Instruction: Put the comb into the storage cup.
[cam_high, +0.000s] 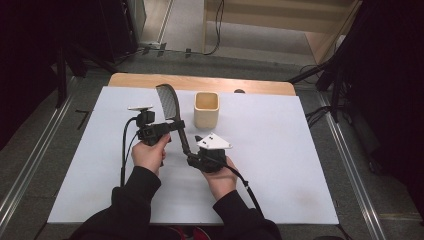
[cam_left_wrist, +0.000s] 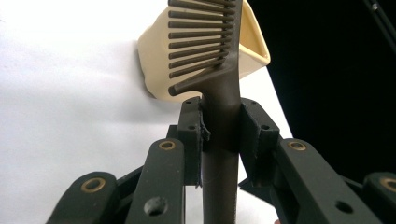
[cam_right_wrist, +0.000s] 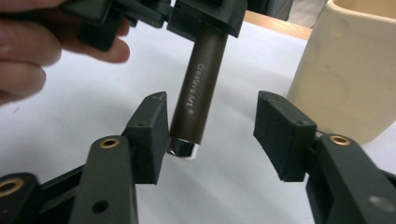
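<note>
A dark brown comb (cam_high: 172, 112) with a long round handle stands tilted above the white table cover. My left gripper (cam_high: 176, 126) is shut on its handle (cam_left_wrist: 220, 135) just below the teeth (cam_left_wrist: 201, 42). The handle's lower end (cam_right_wrist: 194, 116), printed "Creative Art", hangs between the jaws of my right gripper (cam_right_wrist: 211, 133), which stands open; its left pad (cam_right_wrist: 149, 135) is beside the handle's tip. In the high view my right gripper (cam_high: 192, 156) is at the handle's bottom. A cream square cup (cam_high: 206, 110) stands upright just behind the comb.
A white sheet (cam_high: 280, 165) covers the table, with a wooden edge (cam_high: 200, 80) at the back. The cup (cam_right_wrist: 355, 70) rises close on the right in the right gripper view. Dark stands and cables flank the table.
</note>
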